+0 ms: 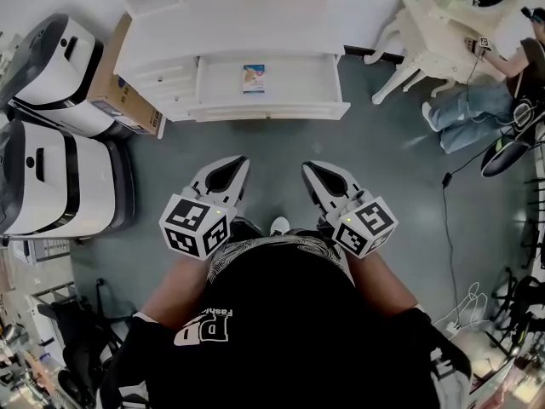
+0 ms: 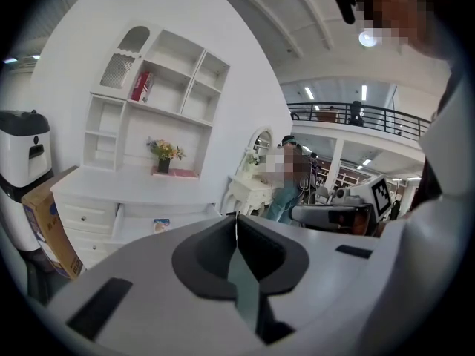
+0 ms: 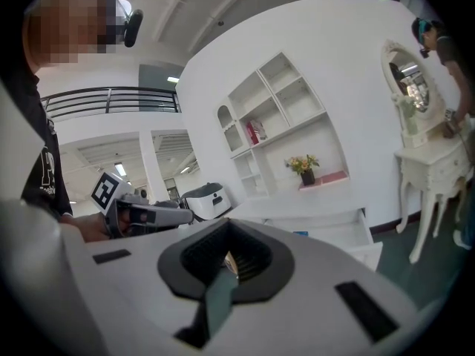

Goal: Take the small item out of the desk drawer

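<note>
The white desk [image 1: 230,28] stands at the far side of the grey floor, its wide drawer [image 1: 294,79] pulled open. In the drawer lies a small blue-and-white packet [image 1: 254,77], also seen as the packet [image 2: 161,225] and the packet [image 3: 300,233] in the two gripper views. My left gripper [image 1: 241,164] and right gripper [image 1: 308,169] are held side by side in front of my body, well short of the desk. Both point toward the drawer with jaws together and nothing between them. The left gripper [image 2: 237,218] shows a closed seam; so does the right gripper [image 3: 228,221].
Two large white machines [image 1: 60,152] and a cardboard box [image 1: 119,88] stand left of the desk. A white dressing table [image 1: 438,28] with a seated person [image 1: 481,105] is at the right. Cables [image 1: 447,228] trail over the floor there. Shelves with a flower pot [image 2: 163,162] rise above the desk.
</note>
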`<act>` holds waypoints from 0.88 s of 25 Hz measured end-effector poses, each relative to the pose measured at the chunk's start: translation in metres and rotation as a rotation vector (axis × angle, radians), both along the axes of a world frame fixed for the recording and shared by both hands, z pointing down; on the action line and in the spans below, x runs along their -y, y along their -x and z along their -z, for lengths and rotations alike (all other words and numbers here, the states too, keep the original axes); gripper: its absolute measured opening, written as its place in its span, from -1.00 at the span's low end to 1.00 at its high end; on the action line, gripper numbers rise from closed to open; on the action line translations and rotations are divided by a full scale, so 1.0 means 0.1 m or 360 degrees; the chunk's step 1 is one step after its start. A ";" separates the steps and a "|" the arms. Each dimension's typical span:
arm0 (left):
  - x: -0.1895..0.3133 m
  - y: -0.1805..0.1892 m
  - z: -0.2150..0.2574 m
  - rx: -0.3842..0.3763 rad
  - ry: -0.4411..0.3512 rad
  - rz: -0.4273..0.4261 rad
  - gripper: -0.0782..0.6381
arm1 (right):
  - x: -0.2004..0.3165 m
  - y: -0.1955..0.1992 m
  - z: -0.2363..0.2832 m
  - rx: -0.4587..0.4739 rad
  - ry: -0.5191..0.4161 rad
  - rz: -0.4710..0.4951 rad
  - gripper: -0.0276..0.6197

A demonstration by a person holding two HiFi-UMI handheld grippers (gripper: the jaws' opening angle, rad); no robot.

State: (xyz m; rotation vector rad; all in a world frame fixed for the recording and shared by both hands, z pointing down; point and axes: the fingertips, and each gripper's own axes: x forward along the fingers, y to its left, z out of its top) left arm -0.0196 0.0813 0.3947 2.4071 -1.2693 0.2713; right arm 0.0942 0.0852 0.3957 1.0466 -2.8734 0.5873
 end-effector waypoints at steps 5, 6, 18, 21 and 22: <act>0.06 0.00 -0.06 -0.0002 0.0015 0.0017 -0.73 | 0.07 -0.02 -0.05 -0.0011 0.0022 0.0005 -0.89; 0.06 0.00 -0.08 -0.0004 0.0019 0.0021 -0.73 | 0.08 -0.02 -0.05 -0.0018 0.0018 0.0008 -0.89; 0.61 0.03 -0.12 -0.0036 0.0008 -0.0016 -0.74 | 0.52 -0.01 -0.08 -0.0071 0.0017 -0.0037 -0.89; 0.77 0.07 -0.13 -0.0031 0.0011 -0.0015 -0.73 | 0.70 0.02 -0.10 -0.0076 0.0031 -0.0043 -0.89; 0.82 0.09 -0.15 -0.0026 0.0018 -0.0017 -0.74 | 0.75 0.05 -0.11 -0.0078 0.0035 -0.0041 -0.89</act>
